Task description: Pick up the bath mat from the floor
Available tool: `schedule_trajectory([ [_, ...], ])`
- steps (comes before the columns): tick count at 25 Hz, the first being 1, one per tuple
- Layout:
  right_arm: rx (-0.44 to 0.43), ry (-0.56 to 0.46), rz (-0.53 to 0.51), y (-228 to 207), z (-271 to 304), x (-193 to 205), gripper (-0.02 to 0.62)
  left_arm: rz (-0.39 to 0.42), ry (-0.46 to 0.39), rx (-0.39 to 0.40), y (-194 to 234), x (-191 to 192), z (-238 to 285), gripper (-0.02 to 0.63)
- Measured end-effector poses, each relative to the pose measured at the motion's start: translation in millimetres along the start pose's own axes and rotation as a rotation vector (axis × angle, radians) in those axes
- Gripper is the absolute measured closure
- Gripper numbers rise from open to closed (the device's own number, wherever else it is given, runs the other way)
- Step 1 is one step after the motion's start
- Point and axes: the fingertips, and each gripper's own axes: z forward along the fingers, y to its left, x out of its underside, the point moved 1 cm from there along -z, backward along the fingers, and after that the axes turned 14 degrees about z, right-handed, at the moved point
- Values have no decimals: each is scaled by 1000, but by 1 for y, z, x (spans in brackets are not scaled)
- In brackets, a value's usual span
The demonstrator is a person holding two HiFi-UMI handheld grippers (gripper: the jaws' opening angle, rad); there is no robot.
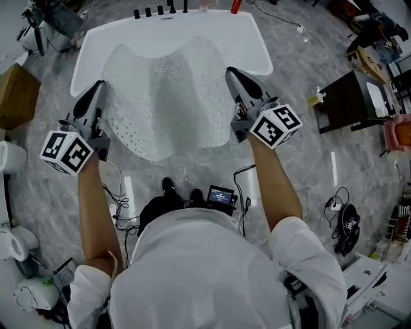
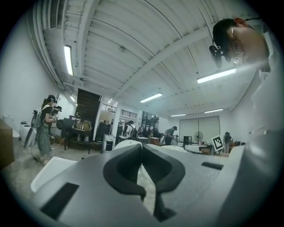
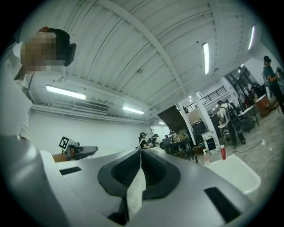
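Observation:
The bath mat (image 1: 170, 96) is a pale, see-through sheet dotted with small holes. It hangs spread between my two grippers, over the white bathtub (image 1: 96, 38). My left gripper (image 1: 99, 87) is shut on the mat's left edge. My right gripper (image 1: 231, 72) is shut on its right edge. In the left gripper view the jaws (image 2: 142, 146) meet, with a pale strip of mat (image 2: 146, 186) showing below them. In the right gripper view a white fold of mat (image 3: 135, 190) is pinched between the shut jaws (image 3: 140, 150). The mat's lower edge sags towards me.
Dark bottles (image 1: 160, 10) line the tub's far rim. A cardboard box (image 1: 16, 96) stands at the left and a dark table (image 1: 350, 99) at the right. Cables and a small screen (image 1: 221, 196) lie on the marble floor by my feet. People (image 2: 44, 128) stand in the room beyond.

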Motion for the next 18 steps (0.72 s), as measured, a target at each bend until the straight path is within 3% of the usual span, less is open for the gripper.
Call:
schedule_trajectory([
  [18, 23, -45, -8, 48, -11, 13, 560, 24, -38, 97, -18, -14, -30, 595],
])
